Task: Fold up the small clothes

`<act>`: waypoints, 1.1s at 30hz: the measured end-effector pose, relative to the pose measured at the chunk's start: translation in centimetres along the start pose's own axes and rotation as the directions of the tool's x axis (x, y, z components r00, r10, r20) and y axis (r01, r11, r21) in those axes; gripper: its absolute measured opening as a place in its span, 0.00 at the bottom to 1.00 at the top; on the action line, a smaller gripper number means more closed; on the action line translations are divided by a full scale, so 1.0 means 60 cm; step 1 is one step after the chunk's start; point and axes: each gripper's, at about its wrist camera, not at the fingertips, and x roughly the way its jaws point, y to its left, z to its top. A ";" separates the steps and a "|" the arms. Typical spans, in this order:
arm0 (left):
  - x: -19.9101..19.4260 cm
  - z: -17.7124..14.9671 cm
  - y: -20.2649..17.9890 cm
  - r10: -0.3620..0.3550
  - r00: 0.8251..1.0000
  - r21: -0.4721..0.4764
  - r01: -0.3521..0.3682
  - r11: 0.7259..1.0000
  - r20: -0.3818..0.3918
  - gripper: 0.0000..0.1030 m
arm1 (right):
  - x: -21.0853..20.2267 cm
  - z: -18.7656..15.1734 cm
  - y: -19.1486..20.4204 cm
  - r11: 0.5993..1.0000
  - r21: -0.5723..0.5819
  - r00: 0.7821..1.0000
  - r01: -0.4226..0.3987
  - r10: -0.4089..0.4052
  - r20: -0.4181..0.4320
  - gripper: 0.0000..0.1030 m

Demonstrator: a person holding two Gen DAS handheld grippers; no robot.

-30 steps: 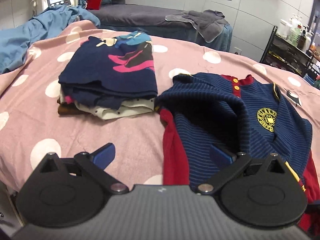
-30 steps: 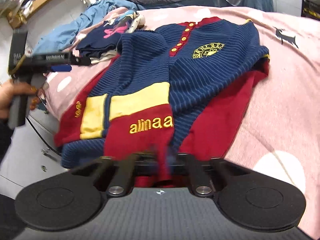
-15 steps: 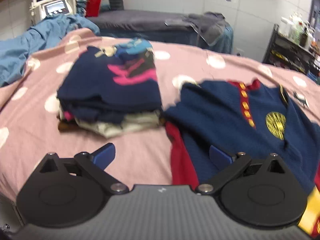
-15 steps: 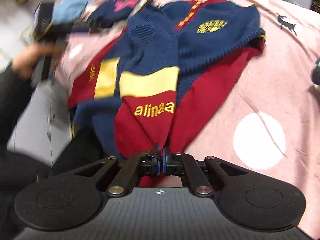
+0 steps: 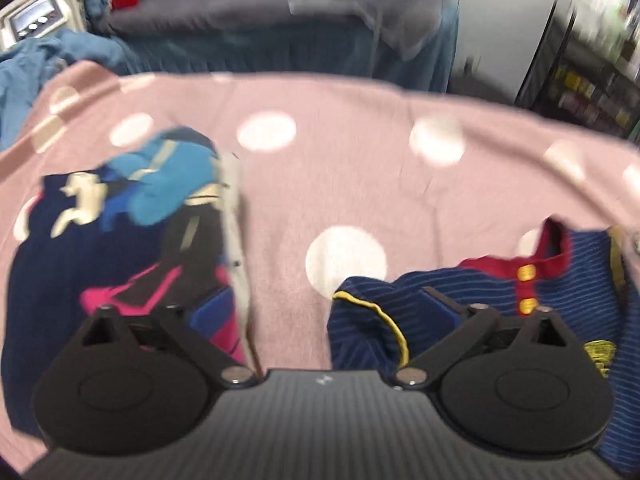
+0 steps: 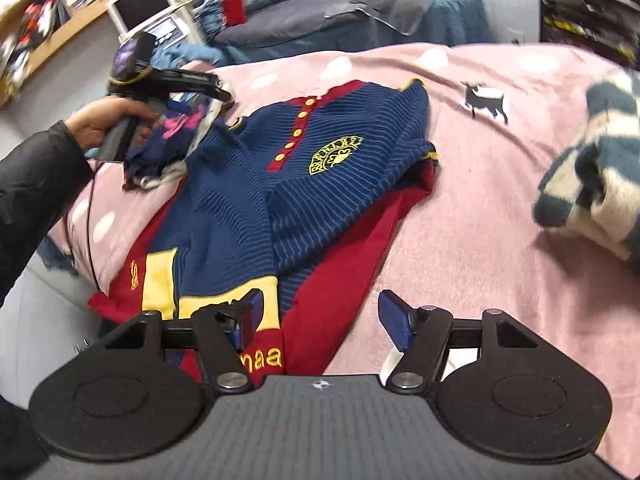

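Note:
A navy striped knit garment with red trim, yellow buttons and a yellow crest (image 6: pixel 304 184) lies on the pink dotted blanket (image 6: pixel 480 208); its collar end shows in the left wrist view (image 5: pixel 500 292). My right gripper (image 6: pixel 320 316) is open over its red and yellow hem, holding nothing. My left gripper (image 5: pixel 320 312) is open and empty, above the gap between the garment's shoulder and a stack of folded clothes (image 5: pixel 112 248). The left gripper also shows in the right wrist view (image 6: pixel 168 80), held in a hand over that stack (image 6: pixel 168 148).
A teal and white striped garment (image 6: pixel 592 184) lies at the blanket's right. A dark grey treatment bed (image 6: pixel 360 12) stands behind. A monitor device (image 6: pixel 144 8) and blue cloth (image 5: pixel 48 64) are at back left. A black shelf rack (image 5: pixel 580 76) stands right.
My right gripper has opened and let go of the red hem, which now lies on the blanket. My left gripper has moved forward over the stack and the garment's shoulder.

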 end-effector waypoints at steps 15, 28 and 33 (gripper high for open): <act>0.039 0.082 0.017 -0.129 0.992 -0.074 0.129 0.989 0.006 0.06 | 0.008 0.014 -0.037 0.996 0.088 1.000 -0.003 0.001 0.019 0.91; -0.004 0.027 0.005 0.022 0.993 0.013 -0.024 1.000 0.118 0.97 | -0.006 0.004 -0.017 0.998 0.025 0.996 0.051 -0.053 0.074 0.92; -0.165 -0.111 -0.003 0.008 0.980 0.229 -0.055 0.972 0.201 1.00 | -0.005 -0.015 -0.007 1.000 0.017 0.997 0.015 -0.016 0.070 0.93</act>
